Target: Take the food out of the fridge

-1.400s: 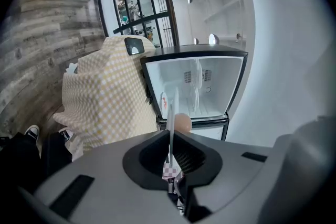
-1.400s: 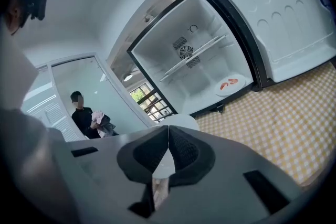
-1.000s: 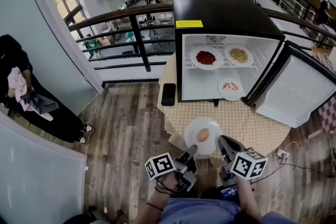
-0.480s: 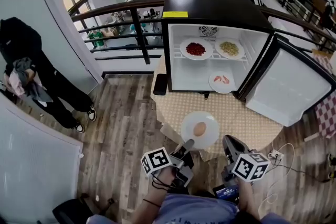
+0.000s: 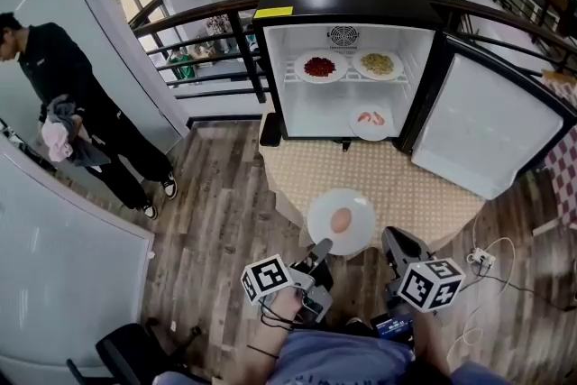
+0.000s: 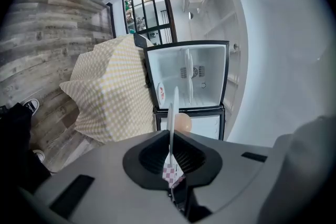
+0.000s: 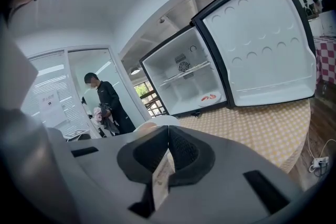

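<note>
A white plate carrying a tan, egg-like piece of food hangs over the near edge of the table. My left gripper is shut on the plate's near rim; in the left gripper view the plate stands edge-on between the jaws, the food beside it. My right gripper is shut on nothing, just right of the plate. The open fridge holds a plate of red food, a plate of yellow food and a lower plate of pink food.
The fridge door swings open to the right. The table wears a yellow checked cloth, with a black phone at its left corner. A person stands at the left. A power strip lies on the wooden floor.
Both grippers and the plate have drawn back from the fridge, which now looks farther away. The plate has come from over the table to its near edge.
</note>
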